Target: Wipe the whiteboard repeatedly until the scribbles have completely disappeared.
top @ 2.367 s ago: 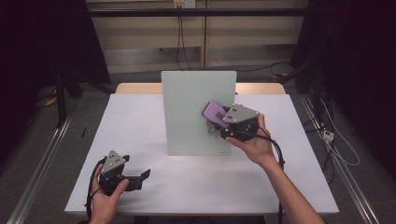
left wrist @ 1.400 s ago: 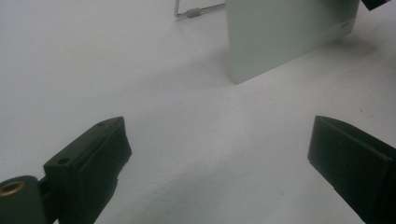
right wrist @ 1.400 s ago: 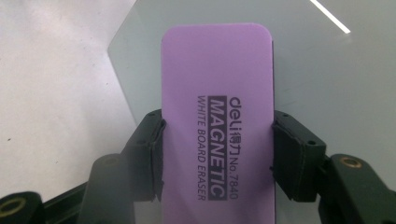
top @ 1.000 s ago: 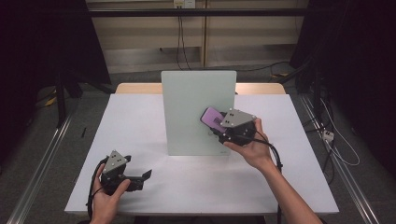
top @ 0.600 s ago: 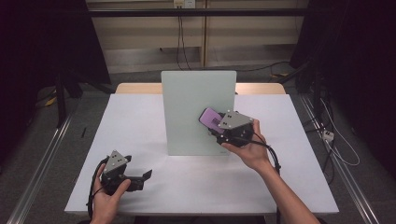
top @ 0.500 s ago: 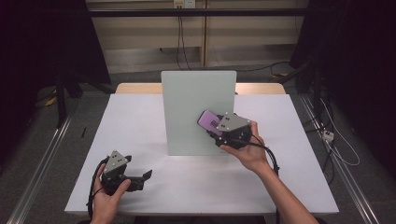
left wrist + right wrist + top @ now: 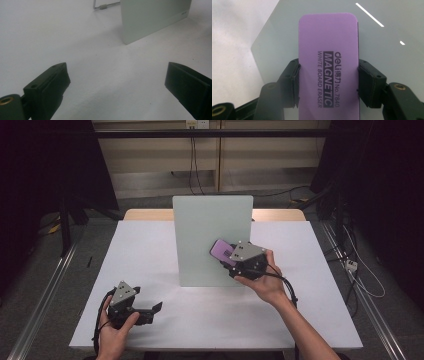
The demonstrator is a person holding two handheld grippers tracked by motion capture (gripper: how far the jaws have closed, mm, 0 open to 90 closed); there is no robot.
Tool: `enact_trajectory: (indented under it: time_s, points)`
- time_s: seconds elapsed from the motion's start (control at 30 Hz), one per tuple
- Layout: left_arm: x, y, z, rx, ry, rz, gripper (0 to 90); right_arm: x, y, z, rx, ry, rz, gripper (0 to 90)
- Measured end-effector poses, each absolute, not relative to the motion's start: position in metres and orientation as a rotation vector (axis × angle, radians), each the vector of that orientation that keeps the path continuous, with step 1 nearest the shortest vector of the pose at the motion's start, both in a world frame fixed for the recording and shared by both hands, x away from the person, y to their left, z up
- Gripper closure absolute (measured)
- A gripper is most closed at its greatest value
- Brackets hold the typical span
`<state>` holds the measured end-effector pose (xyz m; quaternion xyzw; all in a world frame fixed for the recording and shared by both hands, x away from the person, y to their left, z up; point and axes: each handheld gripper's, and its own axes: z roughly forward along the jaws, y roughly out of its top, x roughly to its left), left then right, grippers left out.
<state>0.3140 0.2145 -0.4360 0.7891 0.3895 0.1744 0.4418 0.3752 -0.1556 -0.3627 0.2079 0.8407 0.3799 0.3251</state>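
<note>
Over on the left, the left gripper (image 7: 150, 310) sits low on the white desk (image 7: 150, 250), its jaws spread wide with nothing between them; the left gripper view has bare desk in the gap and the near corner of the board beyond. It has no job right now and is best kept well apart from the board.

Centre of the desk: the pale whiteboard (image 7: 200, 235) stands upright on a wire stand (image 7: 100, 6).

Now to the right, where the work is. The right gripper (image 7: 231, 256) has its jaws clamped on the long sides of the purple eraser (image 7: 328, 57), a magnetic whiteboard eraser by its print, held up at the lower right part of the board's face. Whether the pad is actually touching, I cannot tell.

My call for wiping well: keep the eraser flat to the board, press lightly so the propped board doesn't tip backwards, and run even, overlapping strokes.
</note>
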Motion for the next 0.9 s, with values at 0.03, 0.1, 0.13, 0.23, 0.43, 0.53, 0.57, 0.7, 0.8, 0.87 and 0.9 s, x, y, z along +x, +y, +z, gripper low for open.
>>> enact_trajectory:
  time_s: [0.03,0.1,0.13,0.23,0.43,0.53,0.57,0.7,0.8,0.87,0.9]
  points:
    - [0.314,0.214,-0.436,1.96,0.965,0.432,5.2,0.376,-0.157,-0.359,0.55,2.193,0.998,41.7]
    - [0.314,0.215,-0.436,1.964,0.965,0.434,5.2,0.379,-0.159,-0.351,0.556,2.17,1.002,41.6]
    - [0.314,0.215,-0.436,1.964,0.966,0.433,5.2,0.38,-0.161,-0.347,0.56,2.161,1.006,41.6]
    - [0.314,0.215,-0.436,1.963,0.965,0.434,5.2,0.385,-0.163,-0.336,0.571,2.133,1.016,41.6]
    - [0.314,0.214,-0.436,1.965,0.967,0.426,5.2,0.383,-0.156,-0.342,0.549,2.137,0.996,41.7]
    - [0.314,0.214,-0.436,1.965,0.962,0.428,5.2,0.378,-0.15,-0.356,0.517,2.176,0.966,41.7]
    - [0.313,0.214,-0.436,1.966,0.962,0.428,5.2,0.376,-0.148,-0.36,0.507,2.19,0.958,41.6]
    - [0.314,0.214,-0.436,1.965,0.966,0.427,5.2,0.372,-0.145,-0.375,0.498,2.223,0.96,41.6]
    - [0.314,0.213,-0.436,1.972,0.961,0.427,5.2,0.369,-0.141,-0.385,0.489,2.249,0.95,41.7]
    - [0.314,0.213,-0.436,1.973,0.961,0.428,5.2,0.367,-0.139,-0.393,0.487,2.263,0.962,41.6]
    - [0.314,0.213,-0.436,1.973,0.961,0.428,5.2,0.366,-0.139,-0.396,0.488,2.269,0.964,41.6]
